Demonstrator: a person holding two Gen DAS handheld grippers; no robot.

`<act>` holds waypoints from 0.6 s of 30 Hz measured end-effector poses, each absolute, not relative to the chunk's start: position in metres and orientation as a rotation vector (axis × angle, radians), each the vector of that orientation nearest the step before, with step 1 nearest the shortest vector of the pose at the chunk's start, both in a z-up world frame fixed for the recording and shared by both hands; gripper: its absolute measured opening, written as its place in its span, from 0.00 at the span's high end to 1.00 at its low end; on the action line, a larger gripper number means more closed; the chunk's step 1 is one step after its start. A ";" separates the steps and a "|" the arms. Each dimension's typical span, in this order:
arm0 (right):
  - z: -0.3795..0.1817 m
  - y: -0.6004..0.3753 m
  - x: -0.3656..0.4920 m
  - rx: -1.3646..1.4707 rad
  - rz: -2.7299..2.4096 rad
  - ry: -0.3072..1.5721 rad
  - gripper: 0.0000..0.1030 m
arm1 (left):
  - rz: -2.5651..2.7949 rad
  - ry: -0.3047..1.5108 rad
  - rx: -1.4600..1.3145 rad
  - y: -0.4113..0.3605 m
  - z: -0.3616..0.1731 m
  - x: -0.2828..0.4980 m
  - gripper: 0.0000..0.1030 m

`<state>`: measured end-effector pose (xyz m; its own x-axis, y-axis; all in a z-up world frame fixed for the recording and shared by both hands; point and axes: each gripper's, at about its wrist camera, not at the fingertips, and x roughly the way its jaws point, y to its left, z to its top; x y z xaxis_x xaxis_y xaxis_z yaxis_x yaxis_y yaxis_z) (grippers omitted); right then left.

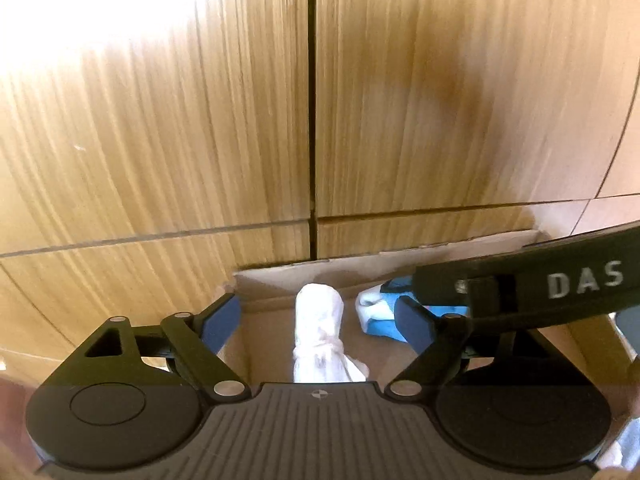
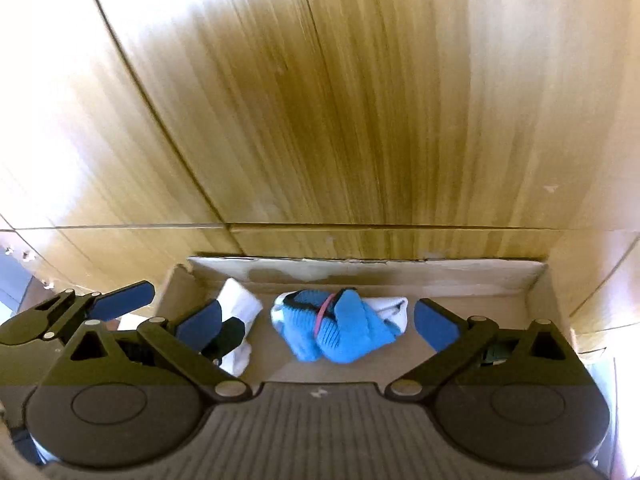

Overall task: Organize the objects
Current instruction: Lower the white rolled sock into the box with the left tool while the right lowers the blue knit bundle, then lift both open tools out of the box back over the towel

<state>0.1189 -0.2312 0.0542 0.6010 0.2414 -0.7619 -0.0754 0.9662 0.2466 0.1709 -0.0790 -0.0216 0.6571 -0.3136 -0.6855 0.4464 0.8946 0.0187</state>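
Your left wrist camera sits just behind the left claw (image 1: 318, 316) and looks steeply down along its fingers, close over the left part of an open cardboard box (image 1: 280, 274) that stands against wooden cabinet doors (image 1: 200, 120). Your right wrist camera rides the same way behind the right claw (image 2: 318, 322), facing down into the box's middle from just as near. Both views share the box's back wall, the doors behind it, the white sock bundle (image 1: 318, 320) and the blue sock bundle (image 2: 332, 328), and each catches part of the other claw at its edge.
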 end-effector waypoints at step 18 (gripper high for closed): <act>0.101 -0.246 0.065 0.171 0.235 0.817 0.01 | -0.423 0.643 0.212 -0.048 0.036 0.094 0.06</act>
<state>0.0653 -0.2458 0.1010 0.6606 0.2726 -0.6996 -0.1412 0.9602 0.2408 0.0942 -0.0479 0.0362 0.7192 -0.3149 -0.6194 0.4444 0.8937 0.0616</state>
